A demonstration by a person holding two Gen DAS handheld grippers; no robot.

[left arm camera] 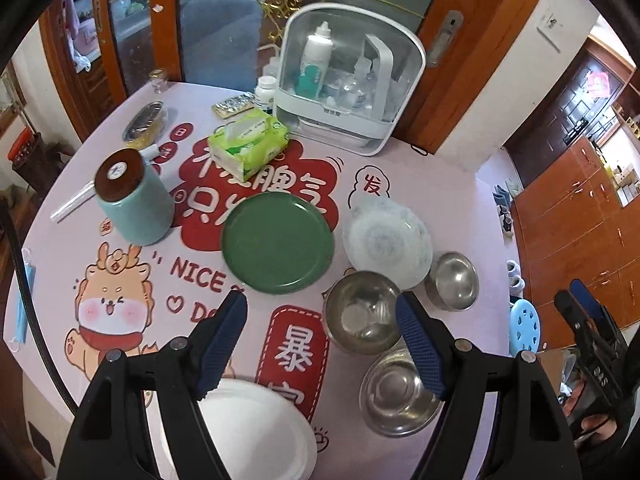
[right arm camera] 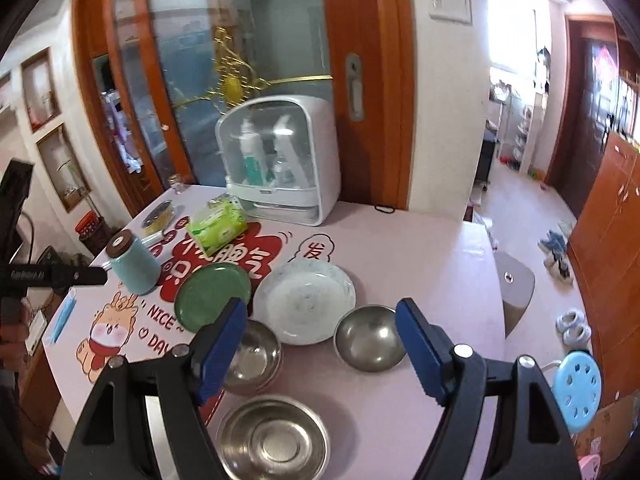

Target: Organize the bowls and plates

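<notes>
Dishes lie loose across the bench: green plate [left arm camera: 278, 242] mid-bench, white patterned plate [left arm camera: 387, 240] beside it, three steel bowls [left arm camera: 362, 312] toward the right edge. Left gripper [left arm camera: 322, 340] and right gripper [right arm camera: 320, 344] hover, fingers wide, empty; next comes picking one bowl to nest.

Home dining area: cartoon tablecloth [left arm camera: 120, 280], tissue box [left arm camera: 248, 144], wooden doors [right arm camera: 360, 80], shoes on floor [right arm camera: 556, 252].
</notes>
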